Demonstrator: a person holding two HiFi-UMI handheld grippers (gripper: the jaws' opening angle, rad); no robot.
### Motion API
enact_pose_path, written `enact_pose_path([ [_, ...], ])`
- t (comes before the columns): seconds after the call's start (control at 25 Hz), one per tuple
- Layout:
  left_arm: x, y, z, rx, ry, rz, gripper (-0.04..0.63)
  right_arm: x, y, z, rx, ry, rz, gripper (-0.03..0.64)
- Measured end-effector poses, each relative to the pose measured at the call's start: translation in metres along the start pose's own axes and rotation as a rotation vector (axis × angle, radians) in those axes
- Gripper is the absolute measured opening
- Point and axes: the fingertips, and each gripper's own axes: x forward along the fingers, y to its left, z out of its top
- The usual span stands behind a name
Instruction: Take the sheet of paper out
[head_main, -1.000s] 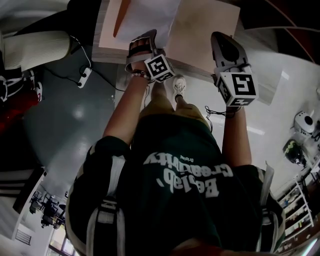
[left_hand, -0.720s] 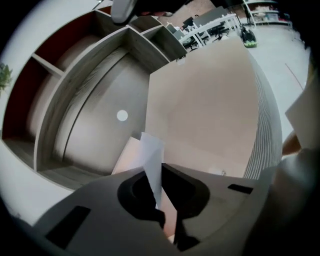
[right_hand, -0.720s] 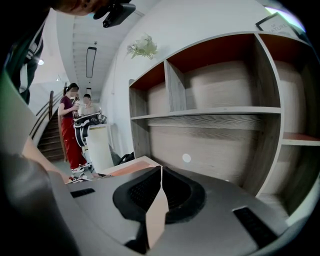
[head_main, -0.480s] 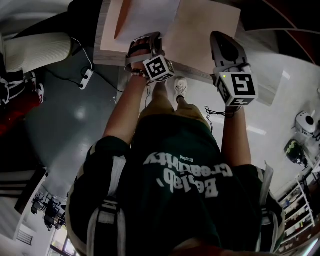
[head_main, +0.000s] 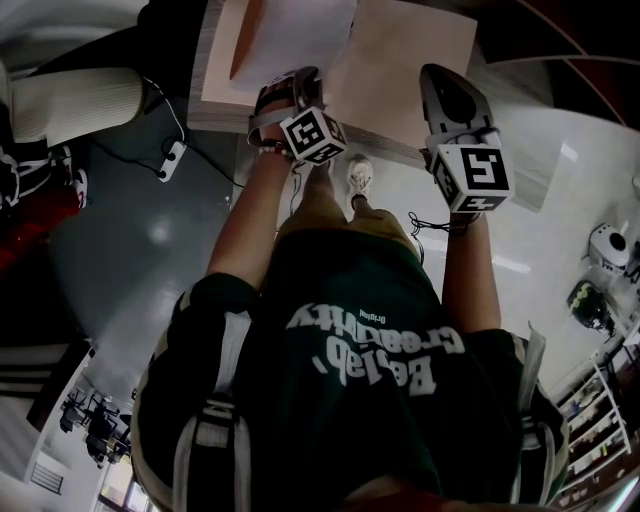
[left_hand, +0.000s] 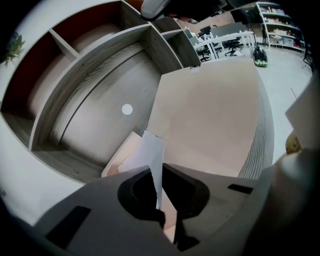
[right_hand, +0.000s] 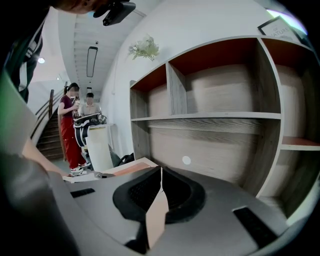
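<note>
The left gripper (left_hand: 161, 202), open a second ago, now pinches the thin white paper sheet (left_hand: 151, 156). The right gripper (right_hand: 160, 197) clamps the pinkish-tan card folder (head_main: 405, 65); withdrawal looks begun.

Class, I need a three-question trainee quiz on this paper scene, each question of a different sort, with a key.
1. Multiple choice: what do the jaws of the left gripper pinch? A) the sheet B) a cable C) nothing
2. True or false: the right gripper is open and empty.
3. Fill in: behind the table stands a wooden ____ with open compartments.
Key: 1 A. 2 False: its jaws are shut on a thin tan card. 3 shelf.
</note>
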Motion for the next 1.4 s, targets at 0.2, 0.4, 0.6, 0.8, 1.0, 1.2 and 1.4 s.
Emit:
enact_pose_path([
  [0.2, -0.015, 0.009, 0.0, -0.052, -0.006, 0.005, 0.018, -0.01, 0.007, 0.006, -0.011, -0.02, -0.002, 0.034],
  [0.4, -0.039, 0.027, 0.007, -0.092, -0.021, 0.051, 0.017, -0.026, 0.007, 0.019, -0.026, -0.048, -0.009, 0.034],
  [0.6, -0.07, 0.041, 0.014, -0.161, -0.048, 0.091, 0.017, -0.041, 0.014, 0.029, -0.053, -0.063, 0.006, 0.034],
  [0.8, -0.103, 0.053, 0.024, -0.318, -0.09, 0.109, 0.017, -0.059, 0.021, 0.038, -0.083, -0.073, 0.03, 0.034],
  [1.0, -0.141, 0.062, 0.036, -0.427, -0.153, 0.138, 0.017, -0.072, 0.036, 0.048, -0.102, -0.109, 0.061, 0.034],
  [1.2, -0.185, 0.07, 0.055, -0.499, -0.232, 0.177, 0.017, -0.092, 0.046, 0.053, -0.11, -0.128, 0.081, 0.034],
  [1.4, -0.23, 0.074, 0.074, -0.588, -0.322, 0.203, 0.018, -0.113, 0.054, 0.068, -0.111, -0.199, 0.098, 0.034],
])
